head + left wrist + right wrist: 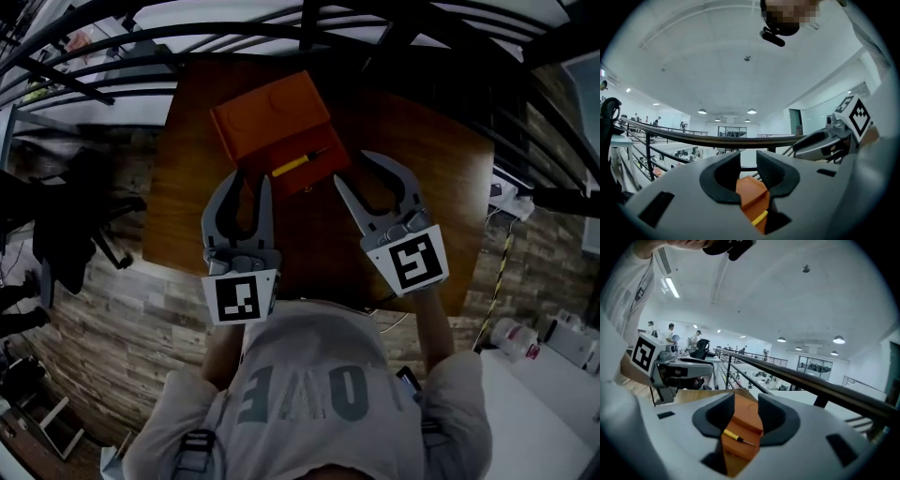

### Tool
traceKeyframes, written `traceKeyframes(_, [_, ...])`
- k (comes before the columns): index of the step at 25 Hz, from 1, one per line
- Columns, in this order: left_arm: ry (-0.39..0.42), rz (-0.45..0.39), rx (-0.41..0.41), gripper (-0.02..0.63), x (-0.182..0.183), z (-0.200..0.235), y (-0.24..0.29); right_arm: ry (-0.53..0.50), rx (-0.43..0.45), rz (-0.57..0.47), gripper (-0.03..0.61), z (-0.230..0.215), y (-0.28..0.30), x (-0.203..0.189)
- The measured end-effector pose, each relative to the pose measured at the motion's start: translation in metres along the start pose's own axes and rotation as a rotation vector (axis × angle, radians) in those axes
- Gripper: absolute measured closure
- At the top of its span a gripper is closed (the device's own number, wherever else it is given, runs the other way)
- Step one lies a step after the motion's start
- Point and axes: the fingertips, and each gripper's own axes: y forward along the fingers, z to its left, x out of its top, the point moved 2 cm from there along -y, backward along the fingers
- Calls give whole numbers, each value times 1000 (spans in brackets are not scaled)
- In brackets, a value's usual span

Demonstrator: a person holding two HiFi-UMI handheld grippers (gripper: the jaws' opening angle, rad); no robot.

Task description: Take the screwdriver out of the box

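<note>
L claw point(251, 178) & R claw point(352, 169): jaws part open, both empty, hovering near orange box point(272, 122). Screwdriver point(298, 165) lies on box, untouched.

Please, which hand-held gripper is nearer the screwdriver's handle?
Left. The left hand-held gripper is beside the screwdriver's yellow handle; the right hand-held gripper lies beyond its metal tip.
</note>
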Motion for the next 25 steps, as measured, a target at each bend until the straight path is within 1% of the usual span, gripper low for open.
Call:
traceKeyframes(2, [-20, -6, 13, 511, -4, 2, 0, -82, 69, 56, 430, 3, 13, -5])
traceKeyframes(5, [-26, 20, 30, 511, -17, 7, -3, -184, 163, 127, 428, 10, 32, -18])
traceKeyframes(8, [-31, 43, 49, 508, -30, 16, -4, -256, 254, 167, 428, 17, 53, -30])
traceKeyframes(10, [-42, 60, 76, 507, -39, 24, -6, -300, 315, 209, 428, 23, 67, -39])
traceKeyframes(14, [-85, 86, 147, 507, -57, 38, -14, -382, 450, 282, 428, 39, 90, -62])
traceKeyframes(16, [-94, 100, 171, 506, -66, 44, -17, -417, 509, 314, 428, 49, 101, -75])
traceKeyframes(19, [-96, 129, 180, 506, -79, 50, -21, -473, 583, 364, 428, 60, 117, -95])
traceKeyframes(22, [-129, 143, 203, 506, -90, 55, -22, -516, 659, 410, 423, 68, 130, -114])
traceKeyframes(25, [-134, 169, 209, 506, -99, 54, -20, -554, 724, 463, 423, 70, 138, -135])
